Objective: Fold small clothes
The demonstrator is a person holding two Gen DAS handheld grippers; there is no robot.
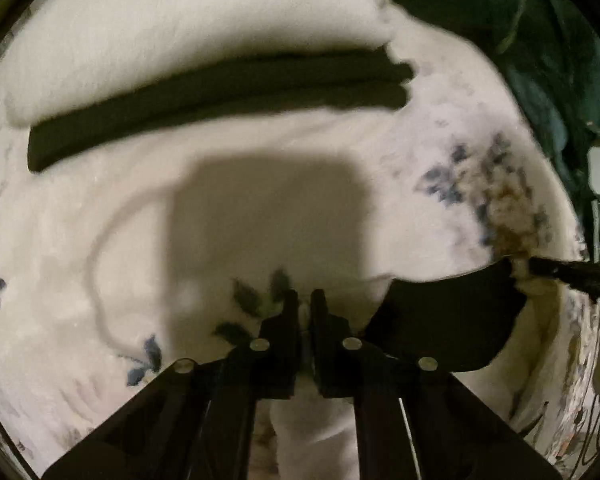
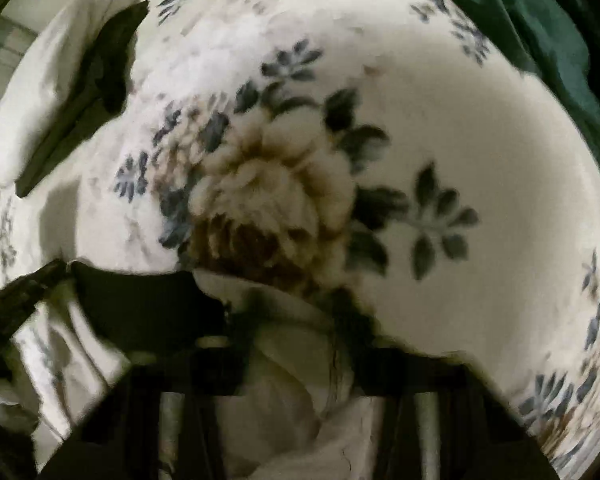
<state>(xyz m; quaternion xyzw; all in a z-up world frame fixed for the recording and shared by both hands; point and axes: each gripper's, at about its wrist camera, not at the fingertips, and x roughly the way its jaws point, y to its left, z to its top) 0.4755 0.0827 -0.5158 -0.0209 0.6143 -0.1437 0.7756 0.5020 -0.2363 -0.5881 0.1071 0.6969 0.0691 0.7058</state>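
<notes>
Both grippers pinched one white garment [image 1: 308, 420]: the left gripper [image 1: 303, 304] clamped an edge, the right gripper [image 2: 292, 320] another. Raising both evenly would probably keep the fold straight above the floral bedspread [image 2: 480, 140].

Black two-fingered tongs, one in each hand

The left tongs [image 1: 304, 304] are matte black, with two flat, squared fingers [image 1: 286, 316] on angular arms set with four round silver screw heads. The right tongs [image 2: 296, 344] are a blurred black frame with pale metallic rods.
</notes>
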